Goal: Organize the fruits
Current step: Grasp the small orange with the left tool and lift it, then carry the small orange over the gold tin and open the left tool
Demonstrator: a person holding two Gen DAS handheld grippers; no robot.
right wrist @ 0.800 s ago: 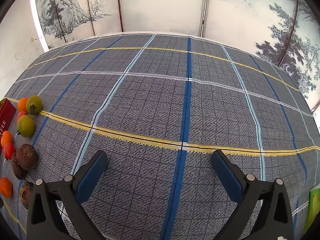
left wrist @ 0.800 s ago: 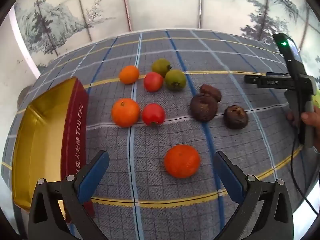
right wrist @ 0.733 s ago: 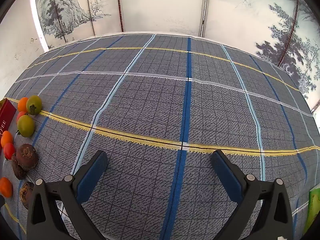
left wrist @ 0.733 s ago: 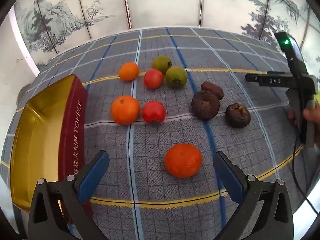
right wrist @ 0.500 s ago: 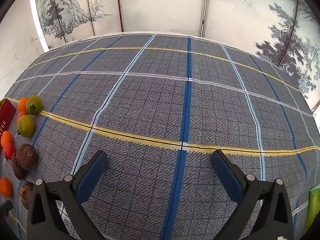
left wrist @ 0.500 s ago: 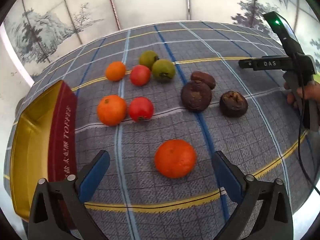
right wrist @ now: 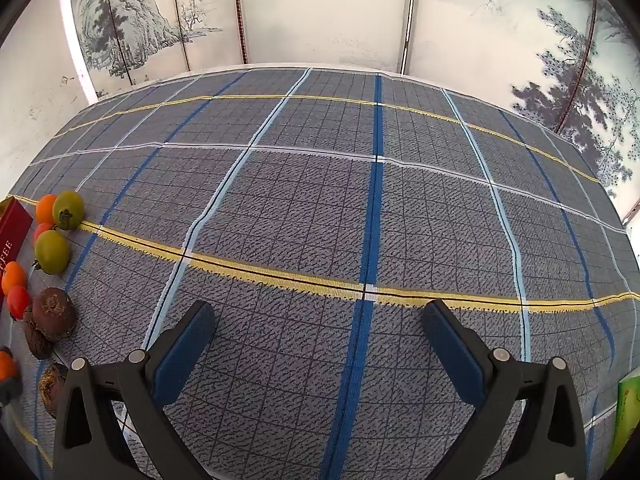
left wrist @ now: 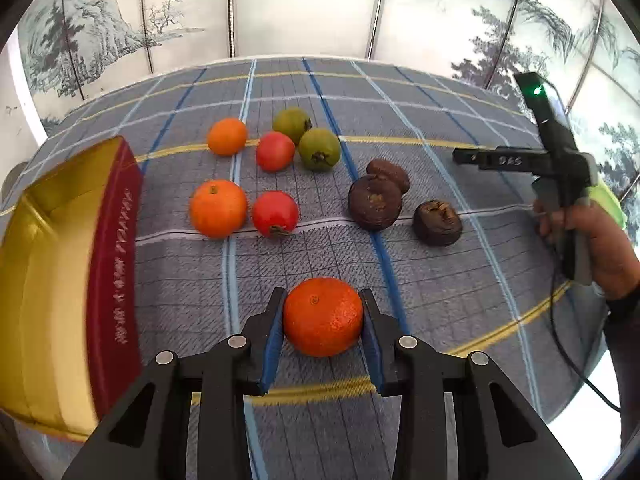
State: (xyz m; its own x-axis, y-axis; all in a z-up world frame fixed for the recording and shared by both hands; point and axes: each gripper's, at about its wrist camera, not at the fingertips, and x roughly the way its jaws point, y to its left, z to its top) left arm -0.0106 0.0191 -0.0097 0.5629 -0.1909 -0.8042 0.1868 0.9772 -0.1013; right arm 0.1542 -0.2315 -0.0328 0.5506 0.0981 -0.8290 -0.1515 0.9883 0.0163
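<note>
My left gripper is shut on an orange, its blue pads pressed on both sides of the fruit just above the plaid cloth. Farther back lie two more oranges, two red tomatoes, two green fruits and three dark brown fruits. A red and gold toffee tin stands open at the left. My right gripper is open over bare cloth with nothing between its fingers; the fruits show at that view's left edge.
A person's hand holds the right gripper's black handle at the right of the left wrist view, with a cable trailing down. A green packet sits at the right wrist view's right edge. Painted screens back the table.
My left gripper moved in on the nearest orange and shut on it; its jaws were wide before. The right gripper has stayed still and open.
</note>
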